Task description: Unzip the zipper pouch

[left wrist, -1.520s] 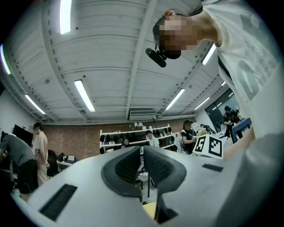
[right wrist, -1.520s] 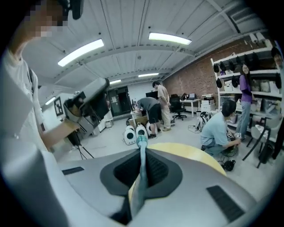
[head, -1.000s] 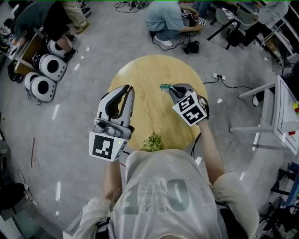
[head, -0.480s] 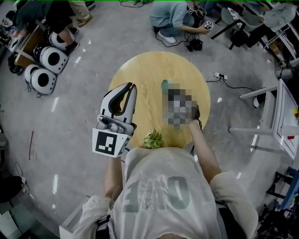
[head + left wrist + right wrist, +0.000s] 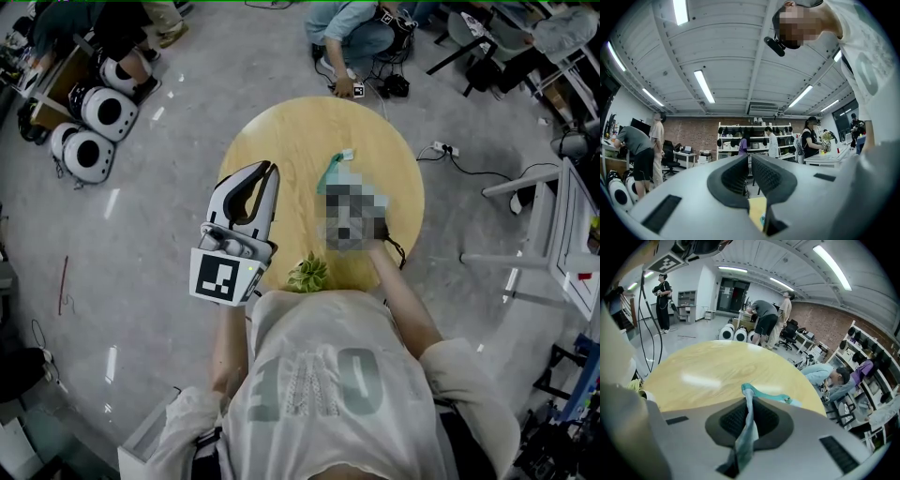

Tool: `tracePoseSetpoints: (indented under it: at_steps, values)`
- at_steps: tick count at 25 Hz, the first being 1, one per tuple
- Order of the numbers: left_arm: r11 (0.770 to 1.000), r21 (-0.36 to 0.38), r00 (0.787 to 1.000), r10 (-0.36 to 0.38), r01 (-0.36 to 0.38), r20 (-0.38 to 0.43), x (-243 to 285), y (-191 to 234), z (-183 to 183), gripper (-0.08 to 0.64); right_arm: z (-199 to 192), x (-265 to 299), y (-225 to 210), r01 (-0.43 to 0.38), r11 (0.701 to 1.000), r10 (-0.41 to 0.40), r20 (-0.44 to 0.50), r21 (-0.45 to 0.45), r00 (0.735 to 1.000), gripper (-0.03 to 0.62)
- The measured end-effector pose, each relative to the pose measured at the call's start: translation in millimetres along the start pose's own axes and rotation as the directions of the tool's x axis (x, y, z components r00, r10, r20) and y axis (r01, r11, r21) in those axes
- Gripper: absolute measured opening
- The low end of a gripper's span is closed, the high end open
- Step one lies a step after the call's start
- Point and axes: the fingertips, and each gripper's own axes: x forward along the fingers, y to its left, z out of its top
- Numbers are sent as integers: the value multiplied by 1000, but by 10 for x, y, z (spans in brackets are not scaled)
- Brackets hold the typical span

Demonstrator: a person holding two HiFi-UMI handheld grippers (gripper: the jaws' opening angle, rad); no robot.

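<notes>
A teal zipper pouch (image 5: 765, 395) hangs pinched between the pads of my right gripper (image 5: 748, 414), which is shut on its fabric, above the round wooden table (image 5: 712, 371). In the head view a mosaic patch covers that gripper, and only the pouch's far end (image 5: 334, 170) shows past it over the table (image 5: 281, 141). My left gripper (image 5: 266, 174) hovers over the table's left edge, apart from the pouch. Its jaws stand a narrow slit apart with nothing between them (image 5: 748, 171).
A small green plant (image 5: 307, 277) sits at the table's near edge, close to the person's chest. White round helmets (image 5: 89, 141) lie on the floor far left. People sit on the floor beyond the table. A white table frame (image 5: 562, 216) stands at right.
The right gripper has lifted the pouch a little, so more of it shows beyond the patch. The left gripper has crept slightly forward and right.
</notes>
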Motion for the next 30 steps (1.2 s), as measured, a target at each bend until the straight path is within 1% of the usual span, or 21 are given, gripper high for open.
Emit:
tracePoseSetpoints:
  at_steps: [8, 9, 11, 14, 17, 19, 23, 26, 28, 30]
  values:
    - [1000, 0, 1000, 2, -2, -15, -34, -7, -35, 46, -79, 93, 155, -77, 995, 78, -16, 67, 997, 38]
    - [1000, 0, 1000, 3, -3, -16, -41, -7, -33, 46, -84, 97, 175, -89, 993, 91, -18, 76, 996, 53]
    - [1000, 2, 1000, 1, -1, -16, -55, -12, -29, 46, -104, 111, 219, -115, 989, 118, -28, 98, 993, 157]
    - [1000, 5, 1000, -4, 4, -13, -66, -27, -27, 46, -120, 102, 240, -120, 987, 124, -27, 110, 992, 163]
    - [1000, 5, 1000, -4, 4, -11, -70, -24, -17, 46, -102, 62, 252, -147, 982, 150, -18, 122, 988, 206]
    - [1000, 7, 1000, -4, 4, -8, -65, -19, -1, 46, -73, 16, 222, -154, 980, 156, -10, 124, 988, 219]
    - [1000, 21, 1000, -13, 13, 2, -53, -22, 47, 46, 59, -135, 14, -110, 986, 106, 36, 129, 994, 219]
    - [999, 40, 1000, -16, 16, 15, -16, -13, 110, 46, 266, -350, -320, -45, 987, 30, 103, 151, 994, 219]
    - [999, 54, 1000, -11, 10, 28, 16, 4, 171, 46, 451, -567, -601, 15, 984, -43, 156, 175, 987, 219]
    - [998, 61, 999, -2, 0, 44, 46, 26, 238, 46, 659, -841, -872, 84, 977, -126, 213, 195, 969, 218]
